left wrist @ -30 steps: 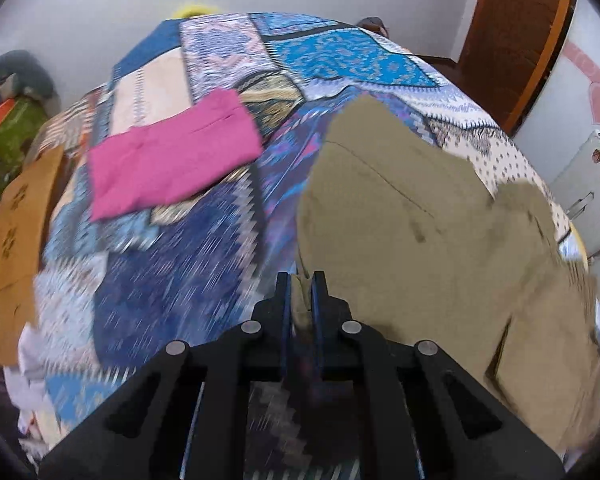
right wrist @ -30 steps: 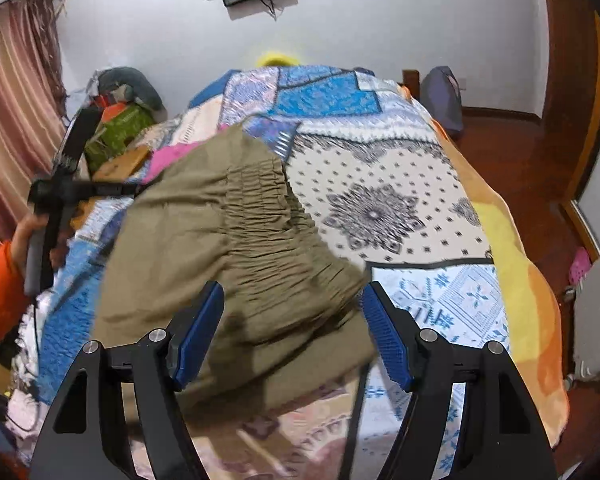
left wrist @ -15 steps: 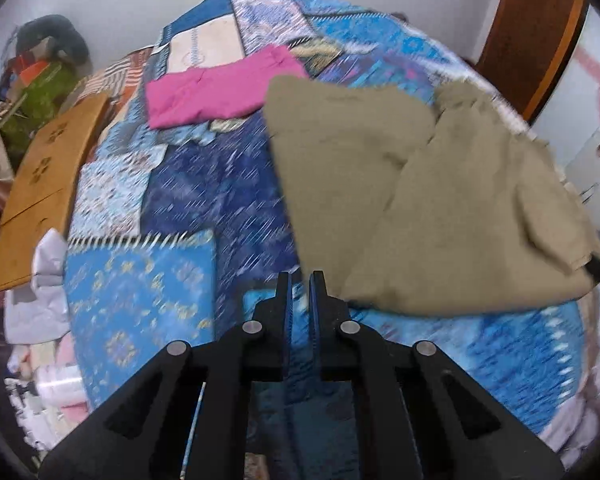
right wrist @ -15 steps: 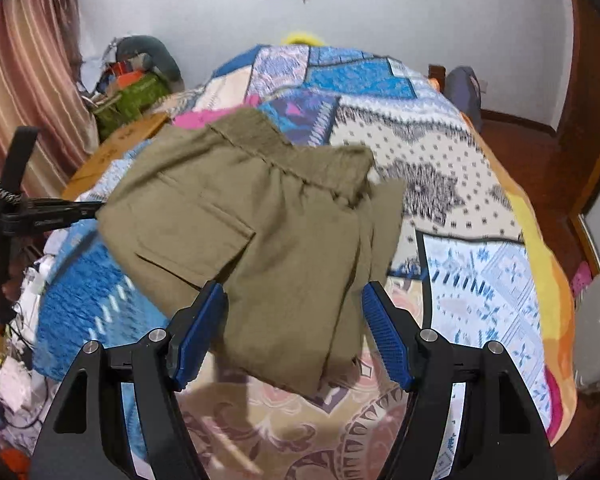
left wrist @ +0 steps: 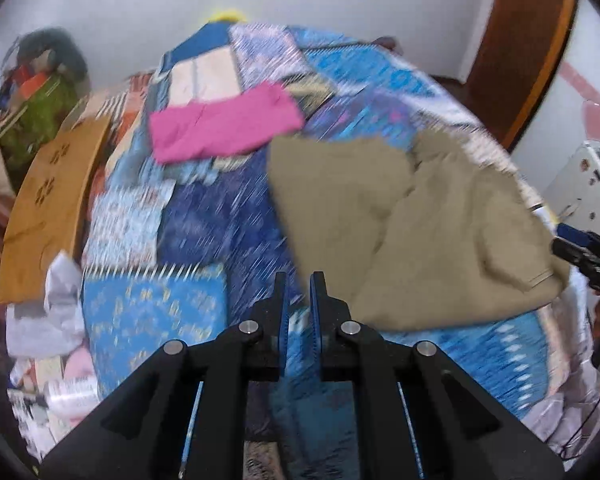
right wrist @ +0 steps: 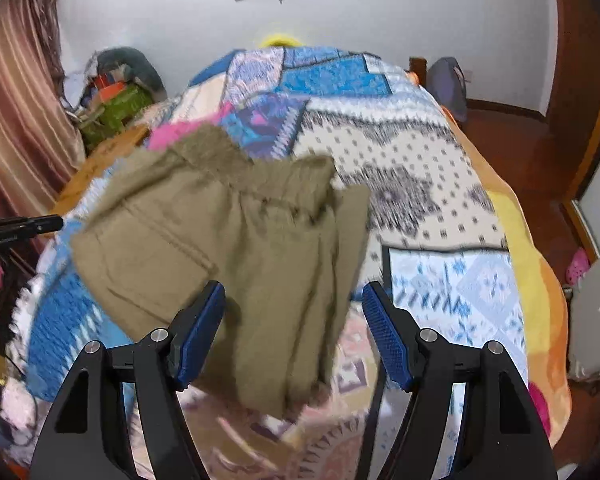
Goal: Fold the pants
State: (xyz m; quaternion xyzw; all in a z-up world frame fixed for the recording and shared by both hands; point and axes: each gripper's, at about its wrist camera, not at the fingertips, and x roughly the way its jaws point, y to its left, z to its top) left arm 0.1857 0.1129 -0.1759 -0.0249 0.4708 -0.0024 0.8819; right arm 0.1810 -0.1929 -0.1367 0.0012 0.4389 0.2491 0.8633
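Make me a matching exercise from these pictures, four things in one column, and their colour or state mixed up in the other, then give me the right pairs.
Things:
1. pants
2. folded garment
3. left gripper
4. right gripper

Colour or state:
A. pink, lying on the bedspread beyond the pants
B. fingers wide apart, nothing pressed between them
C. olive, folded over on the bedspread, held by no gripper
D. fingers nearly together, nothing between them

Pairs: 1-C, 2-A, 3-D, 4-B
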